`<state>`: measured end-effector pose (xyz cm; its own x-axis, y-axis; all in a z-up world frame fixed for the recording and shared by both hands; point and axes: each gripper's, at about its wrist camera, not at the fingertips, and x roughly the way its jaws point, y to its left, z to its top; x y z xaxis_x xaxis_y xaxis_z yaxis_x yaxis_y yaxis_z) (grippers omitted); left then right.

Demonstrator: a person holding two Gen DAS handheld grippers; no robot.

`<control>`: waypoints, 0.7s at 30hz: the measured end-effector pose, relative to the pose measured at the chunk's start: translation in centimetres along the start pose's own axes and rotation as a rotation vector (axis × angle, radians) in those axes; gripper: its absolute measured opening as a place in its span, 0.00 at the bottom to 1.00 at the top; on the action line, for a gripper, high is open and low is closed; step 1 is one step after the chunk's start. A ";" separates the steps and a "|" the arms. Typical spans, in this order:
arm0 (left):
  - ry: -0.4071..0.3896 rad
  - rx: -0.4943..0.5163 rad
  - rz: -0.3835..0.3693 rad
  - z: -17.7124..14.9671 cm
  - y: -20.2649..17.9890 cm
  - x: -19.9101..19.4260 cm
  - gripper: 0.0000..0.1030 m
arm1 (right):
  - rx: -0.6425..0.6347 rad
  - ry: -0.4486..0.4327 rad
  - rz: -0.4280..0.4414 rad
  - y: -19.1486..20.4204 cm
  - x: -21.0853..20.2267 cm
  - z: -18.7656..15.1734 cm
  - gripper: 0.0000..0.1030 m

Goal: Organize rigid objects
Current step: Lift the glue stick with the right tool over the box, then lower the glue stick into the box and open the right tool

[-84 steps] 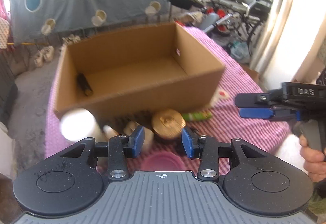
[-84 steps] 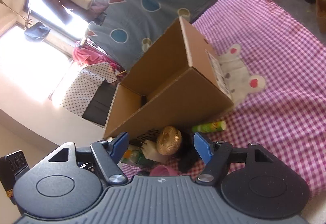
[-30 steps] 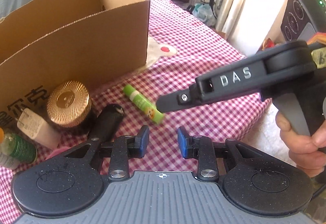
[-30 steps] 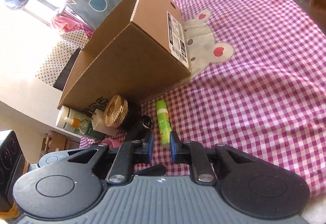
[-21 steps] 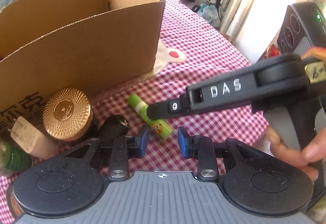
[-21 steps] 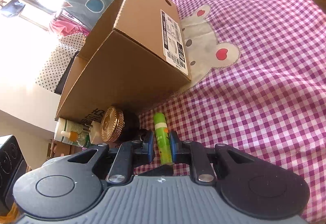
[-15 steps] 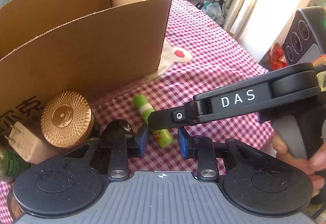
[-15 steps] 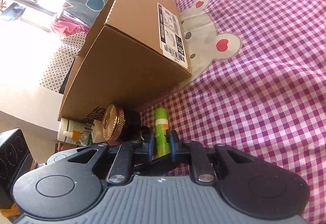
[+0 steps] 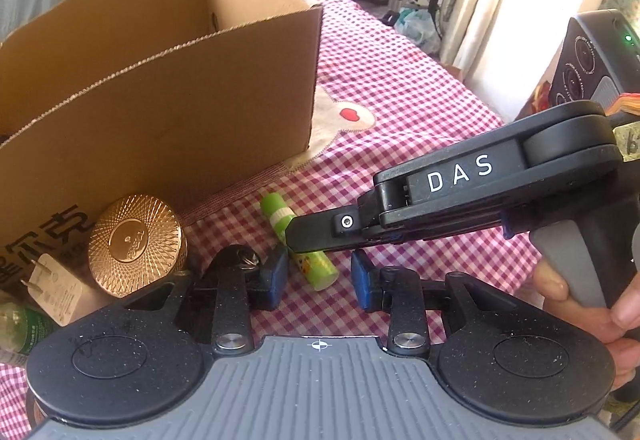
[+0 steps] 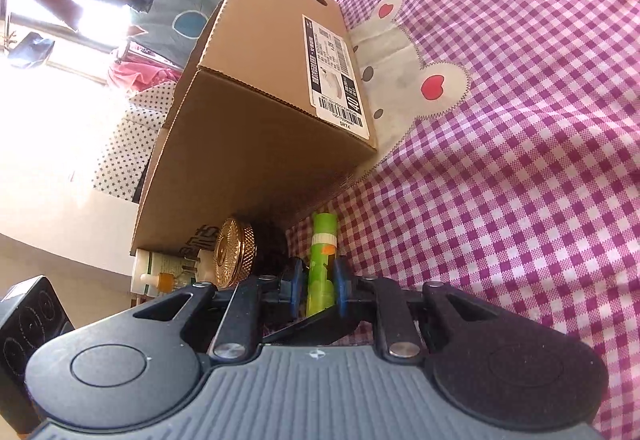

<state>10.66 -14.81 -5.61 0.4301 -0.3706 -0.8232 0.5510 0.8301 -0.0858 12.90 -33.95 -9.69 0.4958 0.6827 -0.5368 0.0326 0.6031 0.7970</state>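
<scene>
Right gripper (image 10: 317,290) pinched on green tube (image 10: 321,264), lying on checked cloth (image 10: 520,160) beside cardboard box (image 10: 256,144). Left gripper (image 9: 319,276) slightly spread, empty. Best lifted straight up, kept level, clear of box wall.

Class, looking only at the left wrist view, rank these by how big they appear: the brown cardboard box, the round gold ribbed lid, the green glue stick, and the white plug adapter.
1. Brown cardboard box
2. Round gold ribbed lid
3. Green glue stick and white plug adapter: look alike; the stick is partly hidden, so unranked.
</scene>
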 end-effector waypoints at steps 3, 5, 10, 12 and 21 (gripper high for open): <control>-0.023 0.007 -0.004 -0.1 -0.4 -1.0 0.32 | -0.008 -0.020 -0.001 0.7 -0.9 -0.5 0.18; -0.048 0.011 -0.004 -0.1 -0.6 -2.1 0.32 | -0.032 -0.040 -0.004 1.9 -1.8 -0.7 0.18; -0.133 0.023 0.012 0.3 -0.9 -5.3 0.32 | -0.106 -0.093 0.002 5.7 -3.5 -0.8 0.18; -0.165 0.022 0.018 0.6 -0.7 -6.8 0.32 | -0.140 -0.112 0.008 7.5 -4.0 -0.6 0.18; -0.268 0.003 0.120 3.8 2.7 -11.9 0.32 | -0.307 -0.131 0.074 15.7 -2.7 2.5 0.18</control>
<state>9.69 -9.74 6.07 0.6656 -0.3674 -0.6497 0.4869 0.8734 0.0050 14.28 -27.38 4.92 0.5945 0.6829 -0.4246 -0.2609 0.6633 0.7014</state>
